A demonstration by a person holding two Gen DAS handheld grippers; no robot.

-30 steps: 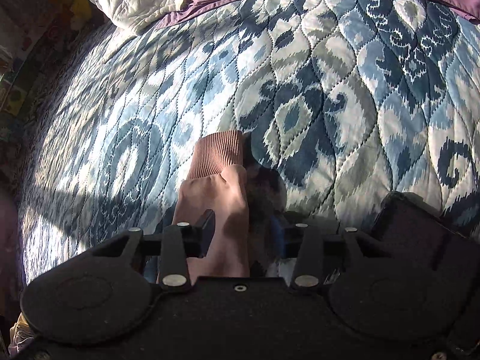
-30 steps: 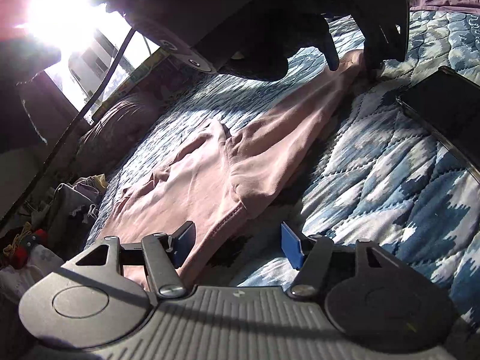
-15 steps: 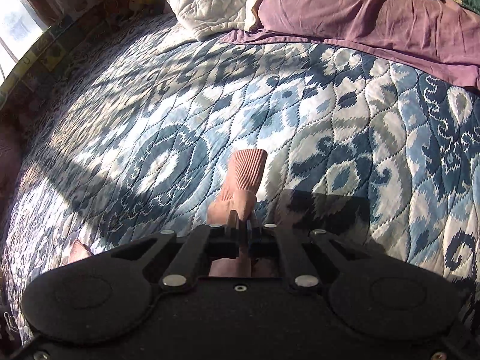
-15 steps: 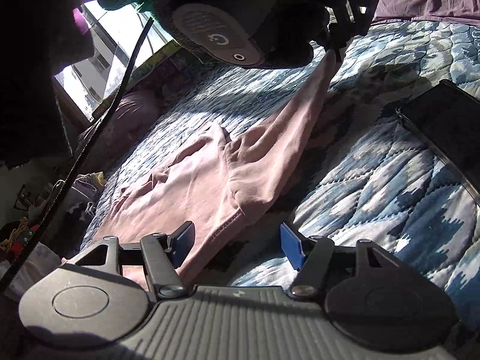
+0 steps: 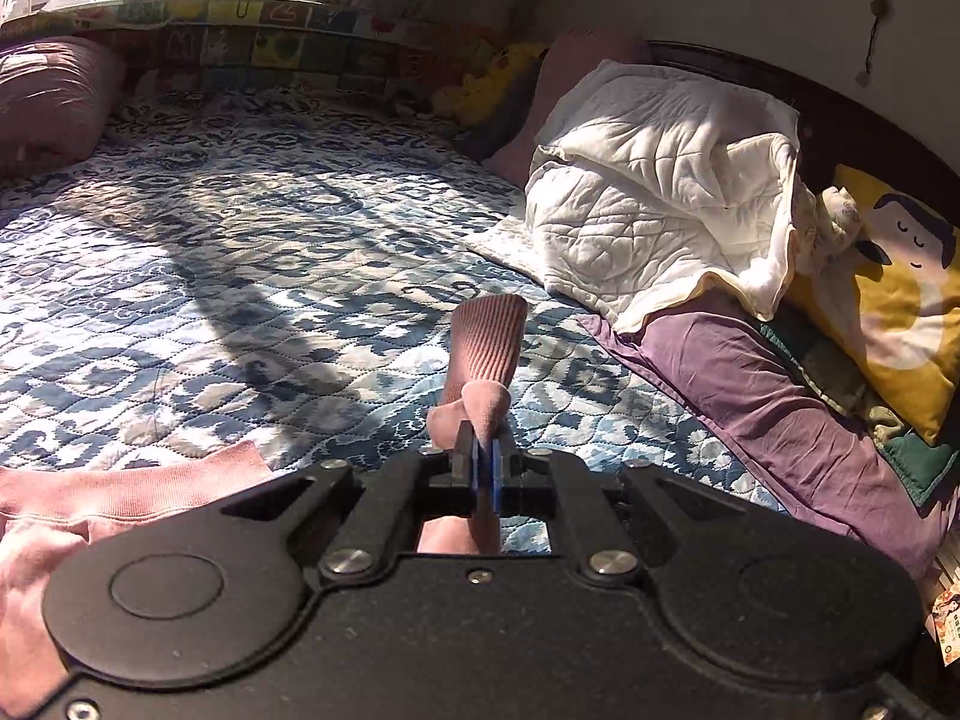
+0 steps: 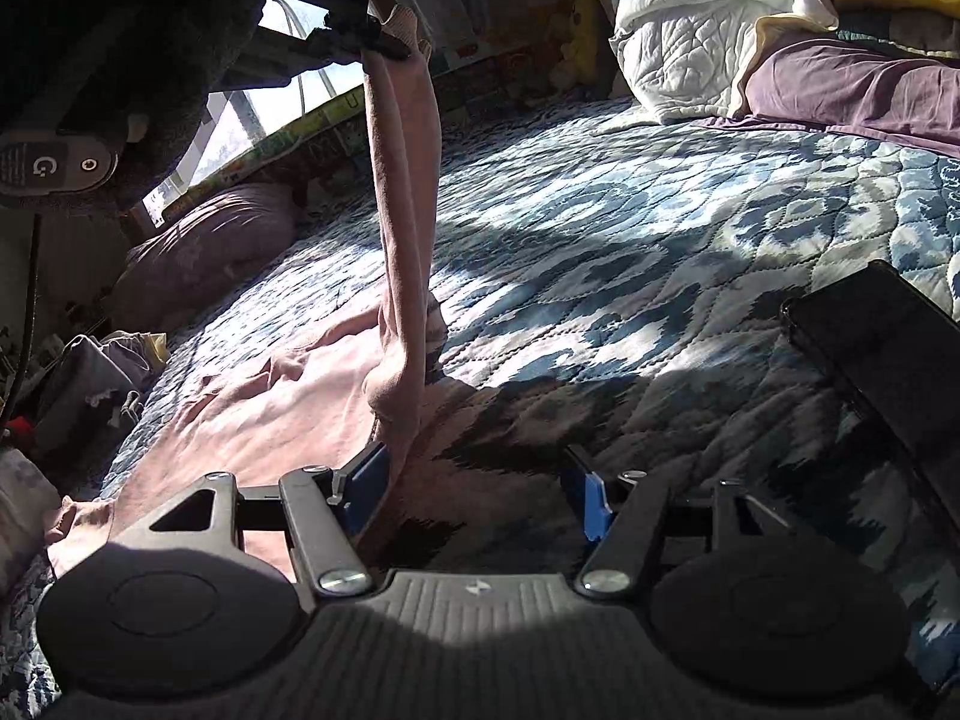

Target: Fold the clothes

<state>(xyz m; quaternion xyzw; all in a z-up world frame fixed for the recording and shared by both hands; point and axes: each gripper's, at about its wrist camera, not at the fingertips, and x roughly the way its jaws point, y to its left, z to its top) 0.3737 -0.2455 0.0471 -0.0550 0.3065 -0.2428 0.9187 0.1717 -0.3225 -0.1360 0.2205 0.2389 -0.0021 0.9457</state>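
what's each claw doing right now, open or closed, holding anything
Left claw: closed on the pink sweatshirt's sleeve, lifted off the bed.
Right claw: open, holding nothing.

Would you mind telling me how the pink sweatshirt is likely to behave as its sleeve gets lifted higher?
Probably floppy: the sleeve hangs limp from the left gripper. The sweatshirt body likely drags, since it lies rumpled on the quilt. It seems light, hanging from one small pinch.

One pink garment point(image 6: 288, 408) lies on one bed point(image 6: 630, 228). There are two grippers, the left point(image 5: 483, 456) and the right point(image 6: 474, 480). One white quilt point(image 5: 660, 192), one yellow pillow point(image 5: 900, 312), one mauve cushion point(image 5: 42, 96) and one dark flat slab point(image 6: 888, 348) are also there.
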